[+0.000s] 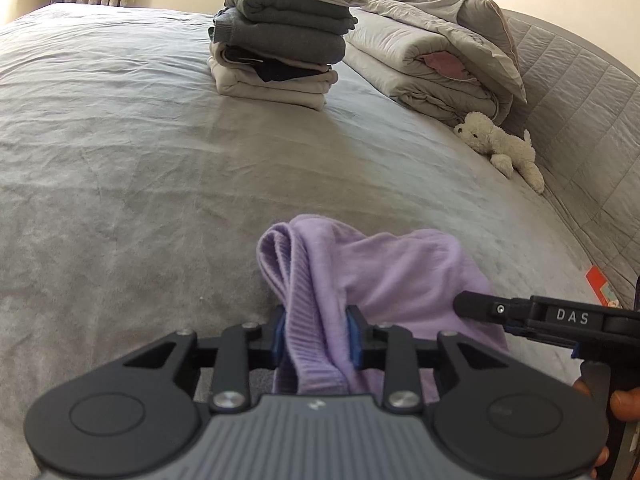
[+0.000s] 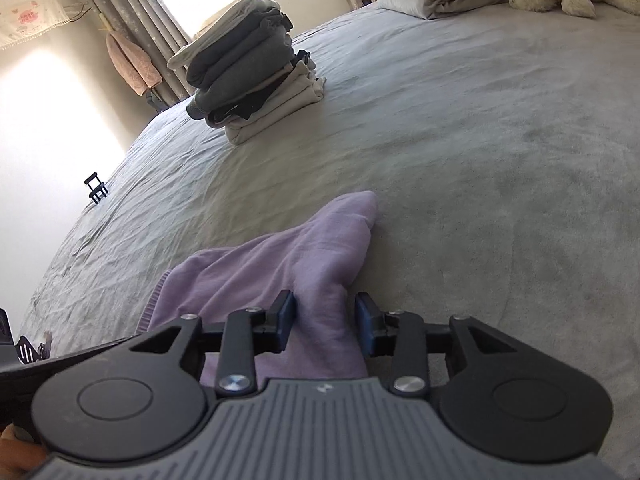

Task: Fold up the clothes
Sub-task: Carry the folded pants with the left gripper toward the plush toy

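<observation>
garment: lilac knit garment with a ribbed hem (image 1: 372,276), bunched up, on the near part of the grey bed sheet (image 1: 120,152); far tip touches the sheet in the right wrist view (image 2: 360,208).
left gripper (image 1: 316,338): clamped on the garment's ribbed edge; blue pads (image 1: 354,338) press the fabric from both sides, the ribbed band runs between them and loops up beyond.
right gripper (image 2: 325,326): straddles a fold of the lilac fabric. Left pad touches the cloth, right pad (image 2: 365,330) sits just off it with a thin gap. Can't tell if it's gripping or loose. From the left wrist view it comes in from the right, black finger marked "DAS" (image 1: 520,314) lying over the garment.
stack: pile of folded clothes, dark grey on top of beige (image 1: 280,36), further up the bed, well apart from the garment.
bedding: folded grey quilt and pillows (image 1: 436,52) right of the stack, against the quilted grey headboard (image 1: 580,92).
toy: white plush dog (image 1: 500,146) lying beside the quilt, near the headboard.
background: patterned curtains (image 2: 132,20) and bright window behind the stack.
</observation>
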A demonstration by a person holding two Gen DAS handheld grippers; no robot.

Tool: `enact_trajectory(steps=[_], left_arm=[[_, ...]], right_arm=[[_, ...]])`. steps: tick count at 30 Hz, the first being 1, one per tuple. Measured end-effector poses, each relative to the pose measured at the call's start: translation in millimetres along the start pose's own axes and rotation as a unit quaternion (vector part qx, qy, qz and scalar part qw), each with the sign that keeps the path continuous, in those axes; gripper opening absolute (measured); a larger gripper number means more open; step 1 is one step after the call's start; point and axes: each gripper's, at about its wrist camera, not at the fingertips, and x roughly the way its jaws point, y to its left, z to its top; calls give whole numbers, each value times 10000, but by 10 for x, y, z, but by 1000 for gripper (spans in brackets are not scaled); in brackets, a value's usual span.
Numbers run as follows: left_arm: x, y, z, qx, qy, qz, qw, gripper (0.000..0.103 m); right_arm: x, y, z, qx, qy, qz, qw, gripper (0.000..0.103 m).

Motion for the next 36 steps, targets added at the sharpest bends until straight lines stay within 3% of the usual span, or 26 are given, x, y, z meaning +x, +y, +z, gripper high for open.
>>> enact_trajectory(steps=[2,4,7,20,30,36], left_arm=[[3,6,-3,-16,8,-10,10000,34],[0,10,-4,-21,2,-17,10000,32],[-52,-11,8,37,-86,-60,9999,21],[-93,-307,172,119,-249,-369,9989,17],[63,-747,403,172,-246,-763,9966,17],[545,-1376,689,20,-119,-1147,9933,17]], right_arm=[[14,53,-22,-152,-1,-27,9999,38],[-6,116,-29,-325,-63,-46,9994,23],[-111,176,-14,-511,-301,-34,9982,19],[-234,311,52,-1267,-678,-270,9893,17],[-569,-49,580,-1450,-631,-485,9862,17],[-693,-621,1068,-1410,-553,-931,9841,17]])
